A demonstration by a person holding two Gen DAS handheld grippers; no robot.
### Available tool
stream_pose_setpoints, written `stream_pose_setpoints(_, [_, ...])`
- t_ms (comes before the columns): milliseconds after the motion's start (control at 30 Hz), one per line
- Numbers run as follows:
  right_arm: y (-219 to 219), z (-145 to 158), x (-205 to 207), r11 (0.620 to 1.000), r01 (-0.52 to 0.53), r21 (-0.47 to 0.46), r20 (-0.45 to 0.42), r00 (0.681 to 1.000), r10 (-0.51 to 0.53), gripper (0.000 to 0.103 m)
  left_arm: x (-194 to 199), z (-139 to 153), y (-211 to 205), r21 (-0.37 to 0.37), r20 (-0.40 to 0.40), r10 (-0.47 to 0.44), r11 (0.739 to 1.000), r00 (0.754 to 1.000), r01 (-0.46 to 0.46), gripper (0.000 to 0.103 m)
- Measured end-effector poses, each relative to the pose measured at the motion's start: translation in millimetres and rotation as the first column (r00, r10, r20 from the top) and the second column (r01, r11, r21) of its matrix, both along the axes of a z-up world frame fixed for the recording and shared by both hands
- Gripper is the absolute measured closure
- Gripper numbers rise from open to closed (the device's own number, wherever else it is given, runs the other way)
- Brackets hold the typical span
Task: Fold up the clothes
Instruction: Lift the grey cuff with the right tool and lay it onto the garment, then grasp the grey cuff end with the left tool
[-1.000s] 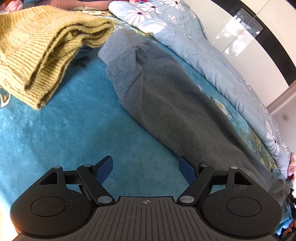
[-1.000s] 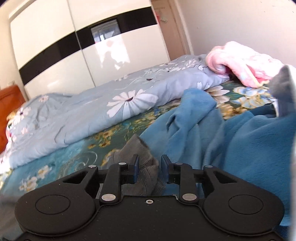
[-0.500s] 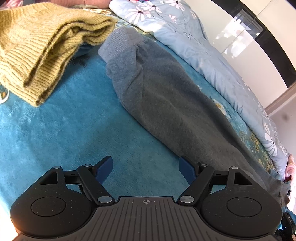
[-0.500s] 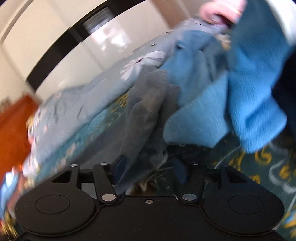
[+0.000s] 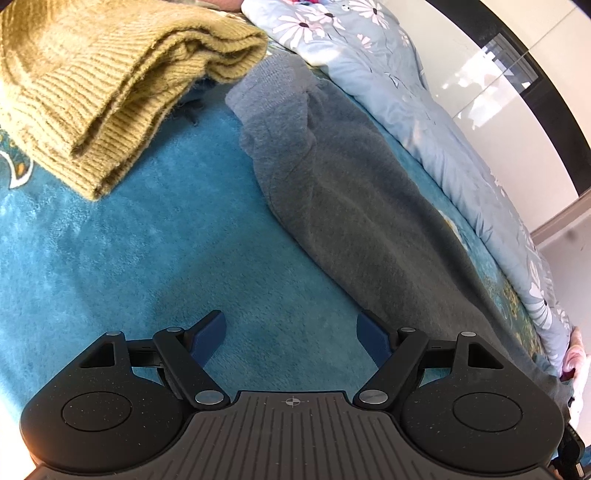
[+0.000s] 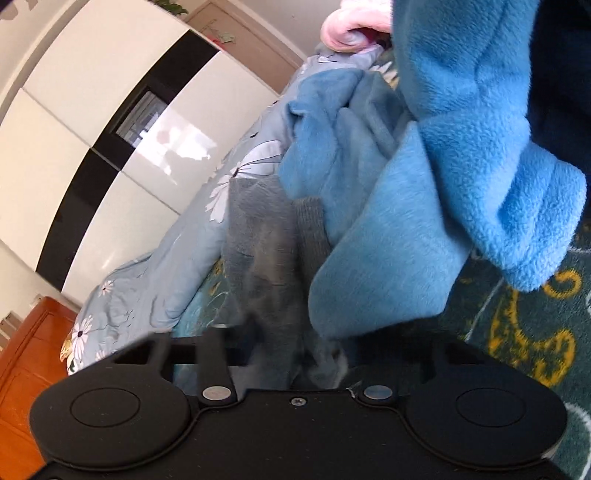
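A long grey garment (image 5: pixel 354 206) lies stretched over the teal blanket (image 5: pixel 129 258), its ribbed cuff end at the top near a folded mustard knit sweater (image 5: pixel 92 85). My left gripper (image 5: pixel 291 332) is open and empty, low over the blanket just left of the grey garment's edge. In the right wrist view my right gripper (image 6: pixel 295 350) is shut on the other end of the grey garment (image 6: pixel 266 251), lifted off the bed; the fingers are hidden by the cloth. A blue fleece garment (image 6: pixel 443 166) hangs against it on the right.
A pale blue floral quilt (image 5: pixel 424 103) runs along the far side of the bed, also showing in the right wrist view (image 6: pixel 166 266). A white and black wardrobe (image 6: pixel 110 122) stands behind. A pink cloth (image 6: pixel 354 26) lies at the far end. An orange wooden cabinet (image 6: pixel 26 369) is at the left.
My right gripper has lifted and tilted with the grey garment's end, and the blue fleece now hangs close in front. My left gripper has drifted slightly over the blanket, still open.
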State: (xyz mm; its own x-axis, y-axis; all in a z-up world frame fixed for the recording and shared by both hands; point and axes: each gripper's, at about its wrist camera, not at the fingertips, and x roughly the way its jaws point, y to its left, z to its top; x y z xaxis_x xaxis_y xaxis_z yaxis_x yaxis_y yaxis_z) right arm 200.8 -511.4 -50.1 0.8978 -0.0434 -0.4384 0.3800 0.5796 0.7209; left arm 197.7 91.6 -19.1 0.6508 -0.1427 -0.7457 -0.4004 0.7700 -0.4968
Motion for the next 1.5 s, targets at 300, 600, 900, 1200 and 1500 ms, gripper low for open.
stream_pose_setpoints(300, [65,79,30,0.947,-0.168,-0.274,0.079,0.977,0.197,0.093,-2,-2,9,-0.046,0.021,0.001,0.999,1.0,0.0,0.026])
stream_pose_setpoints(600, [225,106,80,0.672,-0.521,-0.527,-0.009,0.794,0.608,0.093,-10,1,26,-0.064,0.029,0.039,0.997,0.999,-0.037,0.026])
stream_pose_setpoints(900, [319,46,60,0.431,-0.717,-0.547,-0.253,0.633,0.732,0.092,-18,9,43,-0.073,0.041,0.058,0.996,0.997,-0.055,0.026])
stream_pose_setpoints(1200, [314,50,44,0.36,-0.761,-0.54,-0.214,0.538,0.816,0.062,17,27,7,-0.079,0.134,-0.046,0.995,0.99,0.057,0.026])
stream_pose_setpoints(1500, [237,66,19,0.557,-0.655,-0.51,-0.111,0.692,0.713,0.057,99,41,-71,-0.067,0.242,-0.284,0.949,0.928,0.308,0.02])
